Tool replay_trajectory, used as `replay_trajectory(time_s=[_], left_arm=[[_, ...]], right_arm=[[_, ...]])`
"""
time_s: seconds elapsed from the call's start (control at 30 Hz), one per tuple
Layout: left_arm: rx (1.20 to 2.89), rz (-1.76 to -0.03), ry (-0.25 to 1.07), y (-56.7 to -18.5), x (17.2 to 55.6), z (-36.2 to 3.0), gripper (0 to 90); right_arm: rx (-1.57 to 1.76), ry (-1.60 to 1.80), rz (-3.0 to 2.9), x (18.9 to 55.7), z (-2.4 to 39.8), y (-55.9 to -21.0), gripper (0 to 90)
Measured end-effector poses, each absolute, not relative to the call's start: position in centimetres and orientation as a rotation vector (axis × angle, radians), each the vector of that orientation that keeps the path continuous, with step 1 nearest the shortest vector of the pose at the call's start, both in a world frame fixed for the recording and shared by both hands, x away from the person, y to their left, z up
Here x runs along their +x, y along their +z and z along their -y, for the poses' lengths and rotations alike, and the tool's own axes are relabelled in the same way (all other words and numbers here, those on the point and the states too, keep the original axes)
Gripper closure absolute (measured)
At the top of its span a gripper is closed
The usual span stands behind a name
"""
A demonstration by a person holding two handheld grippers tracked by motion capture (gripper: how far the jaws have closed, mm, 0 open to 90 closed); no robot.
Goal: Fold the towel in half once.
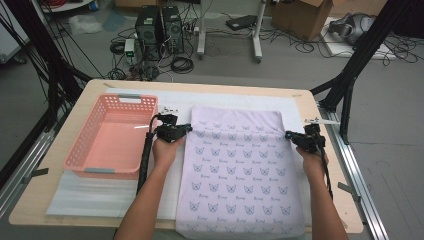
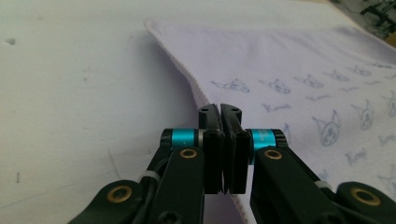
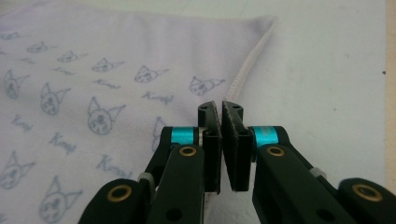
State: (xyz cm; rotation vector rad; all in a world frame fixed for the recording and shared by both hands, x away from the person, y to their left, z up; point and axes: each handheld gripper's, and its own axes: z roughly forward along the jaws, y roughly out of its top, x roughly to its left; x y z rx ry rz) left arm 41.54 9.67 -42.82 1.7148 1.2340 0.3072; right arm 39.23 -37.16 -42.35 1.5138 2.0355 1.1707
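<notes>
We judge the towel point(image 1: 240, 170) light, soft and limp, so its hems are the places to pinch. It lies flat on the table point(image 1: 320, 165), basket point(image 1: 112, 135) at nine o'clock. Left gripper point(image 1: 189, 128) and right gripper point(image 1: 289, 135) are clamped on opposite hems, forearms reaching straight toward twelve.

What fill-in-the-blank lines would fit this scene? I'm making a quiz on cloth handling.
1. The left gripper is shut on the towel's ____ edge.
2. The right gripper pinches the towel's ____ edge.
3. The pink basket lies to the ____ of the towel.
4. The towel's print shows small ____ faces.

Missing words: left; right; left; cat
</notes>
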Motion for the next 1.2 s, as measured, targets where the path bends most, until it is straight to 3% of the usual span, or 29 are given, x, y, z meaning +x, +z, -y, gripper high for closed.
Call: replay_trajectory(time_s=[0.23,0.67,1.2], left_arm=[[1.718,-1.169,0.284,-40.7,39.6,-10.5,87.4],[1.759,-1.036,0.23,-39.2,34.1,-11.5,87.3],[1.84,-0.986,0.197,-43.0,28.1,-11.9,86.8]], right_arm=[[1.435,1.242,-2.044,36.8,37.5,-40.3,86.6],[1.398,1.386,-2.056,31.1,38.8,-40.3,86.4],[1.36,1.258,-2.209,24.9,38.5,-41.8,85.5]])
